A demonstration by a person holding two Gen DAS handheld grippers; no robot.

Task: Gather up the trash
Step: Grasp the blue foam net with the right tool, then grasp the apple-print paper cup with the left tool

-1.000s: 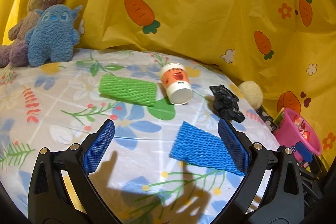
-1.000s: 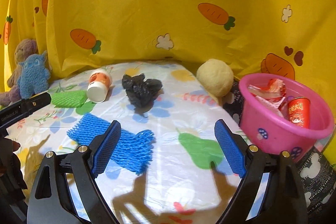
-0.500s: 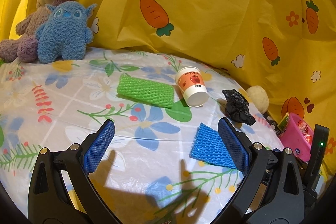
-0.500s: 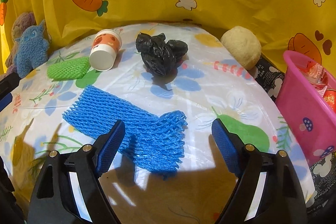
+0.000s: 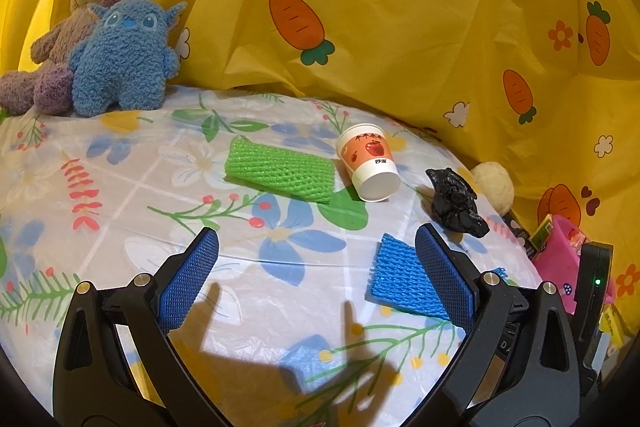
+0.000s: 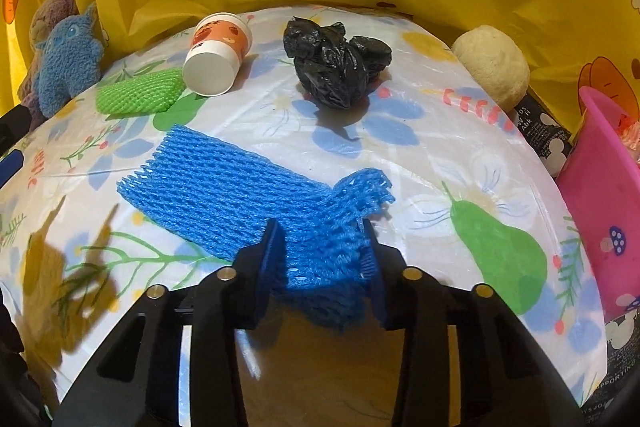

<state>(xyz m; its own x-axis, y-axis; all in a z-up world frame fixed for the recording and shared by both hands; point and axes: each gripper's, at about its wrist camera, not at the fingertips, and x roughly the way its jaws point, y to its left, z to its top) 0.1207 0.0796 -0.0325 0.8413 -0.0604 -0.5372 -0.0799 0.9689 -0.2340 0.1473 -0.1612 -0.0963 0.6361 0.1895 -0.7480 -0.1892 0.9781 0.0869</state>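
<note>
Four pieces of trash lie on the flowered tablecloth [image 6: 460, 131]: one blue foam net [image 6: 240, 195], one green foam net [image 6: 138, 93], one tipped paper cup [image 6: 216, 55] and one crumpled black bag [image 6: 336, 65]. The right gripper [image 6: 322, 259] is closing on the blue net's near, bunched end — the pads already squeeze it. From that net, the green one and the cup lie beyond to the left, the bag straight beyond, one pink tub [image 6: 600, 211] off right. The left gripper [image 5: 316, 279] hangs wide open, holding nothing. Two plush toys [image 5: 100, 39] sit far left; nothing stands in the way.
</note>
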